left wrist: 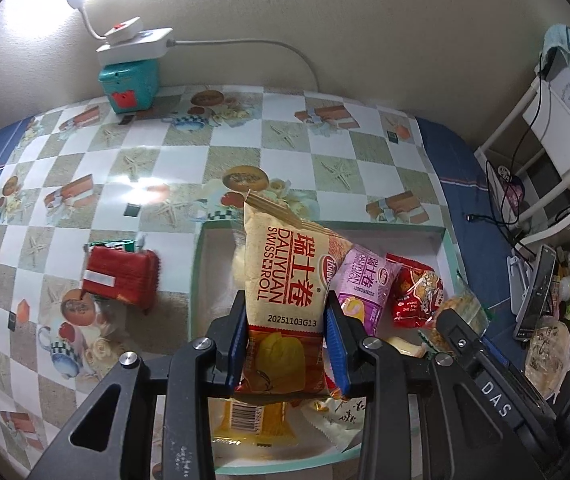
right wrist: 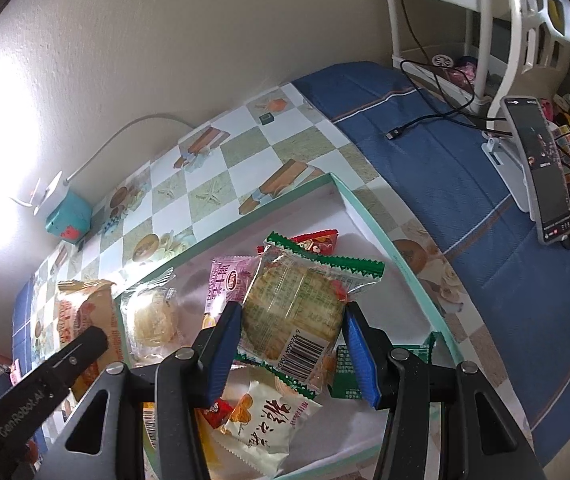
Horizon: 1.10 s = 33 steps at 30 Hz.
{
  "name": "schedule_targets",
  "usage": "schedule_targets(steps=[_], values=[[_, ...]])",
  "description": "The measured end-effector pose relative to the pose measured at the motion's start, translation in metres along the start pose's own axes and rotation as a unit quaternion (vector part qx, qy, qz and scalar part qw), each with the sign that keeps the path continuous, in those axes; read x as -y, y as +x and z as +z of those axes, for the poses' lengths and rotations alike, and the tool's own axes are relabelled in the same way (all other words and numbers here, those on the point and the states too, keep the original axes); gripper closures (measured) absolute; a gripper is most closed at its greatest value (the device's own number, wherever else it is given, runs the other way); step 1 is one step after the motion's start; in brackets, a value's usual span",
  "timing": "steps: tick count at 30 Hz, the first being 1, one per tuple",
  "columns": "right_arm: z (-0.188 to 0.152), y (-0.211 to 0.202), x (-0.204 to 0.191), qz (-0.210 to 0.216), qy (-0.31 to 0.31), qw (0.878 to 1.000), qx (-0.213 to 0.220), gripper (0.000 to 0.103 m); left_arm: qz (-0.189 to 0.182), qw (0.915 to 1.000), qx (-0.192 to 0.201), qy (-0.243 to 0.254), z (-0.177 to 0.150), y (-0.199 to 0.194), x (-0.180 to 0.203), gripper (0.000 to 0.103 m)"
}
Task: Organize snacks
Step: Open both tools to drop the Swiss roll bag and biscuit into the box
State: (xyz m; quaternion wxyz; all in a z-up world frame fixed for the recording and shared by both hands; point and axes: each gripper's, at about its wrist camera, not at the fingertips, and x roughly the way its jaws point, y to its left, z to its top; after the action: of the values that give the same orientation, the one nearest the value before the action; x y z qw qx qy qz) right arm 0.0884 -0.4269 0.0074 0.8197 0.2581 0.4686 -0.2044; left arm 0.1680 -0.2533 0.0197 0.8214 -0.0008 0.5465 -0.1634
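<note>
The left gripper is clamping a tan Swiss roll packet between its blue pads, jaws drawn narrow against both sides of the wrapper; the packet is standing upright above the near left part of the shallow box, its crimped top edge pointing toward the far edge of the tabletop. The right gripper is gripping a clear cake packet with green crimped ends, the pads pressing on either side of the round cake; this packet is hanging tilted over the middle of the box, barcode end toward the camera. Inside the box, a pink Swiss roll packet is lying just beside the tan one, with a red packet touching it toward the right wall. A white packet with black lettering and a green packet are lying near the box's near edge, and a clear packet holding a pale bun is resting toward the left wall. Outside the box, a red wrapped snack is sitting on the tabletop near the left wall of the box, apart from it. A teal box carrying a white power strip is standing at the far left corner against the wall. A phone on a stand is standing on the blue cloth toward the right edge.
</note>
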Motion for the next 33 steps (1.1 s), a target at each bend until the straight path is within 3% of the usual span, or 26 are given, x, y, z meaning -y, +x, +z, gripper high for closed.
schedule_targets(steps=[8, 17, 21, 31, 32, 33], values=[[-0.005, 0.01, -0.004, -0.004, -0.007, 1.0, -0.012, 0.048, -0.005, 0.9998, -0.009, 0.014, -0.003, 0.01, 0.009, 0.066], [-0.009, 0.018, -0.005, -0.007, -0.008, 1.0, -0.024, 0.048, -0.01, 0.9997, -0.022, -0.005, -0.004, 0.02, 0.001, 0.065], [-0.009, 0.017, -0.005, -0.011, -0.007, 1.0, -0.024, 0.047, -0.013, 0.9997, -0.022, -0.005, -0.003, 0.018, 0.002, 0.053], [-0.01, 0.015, -0.008, -0.024, -0.011, 0.999, -0.027, 0.036, 0.003, 0.9996, -0.024, -0.017, -0.001, 0.014, -0.007, 0.04], [-0.01, 0.015, -0.008, -0.026, -0.012, 0.999, -0.027, 0.03, 0.009, 0.9994, -0.026, -0.02, -0.001, 0.014, -0.009, 0.037], [-0.01, 0.015, -0.009, -0.027, -0.013, 0.999, -0.027, 0.025, 0.014, 0.9993, -0.027, -0.023, -0.001, 0.015, -0.011, 0.027]])
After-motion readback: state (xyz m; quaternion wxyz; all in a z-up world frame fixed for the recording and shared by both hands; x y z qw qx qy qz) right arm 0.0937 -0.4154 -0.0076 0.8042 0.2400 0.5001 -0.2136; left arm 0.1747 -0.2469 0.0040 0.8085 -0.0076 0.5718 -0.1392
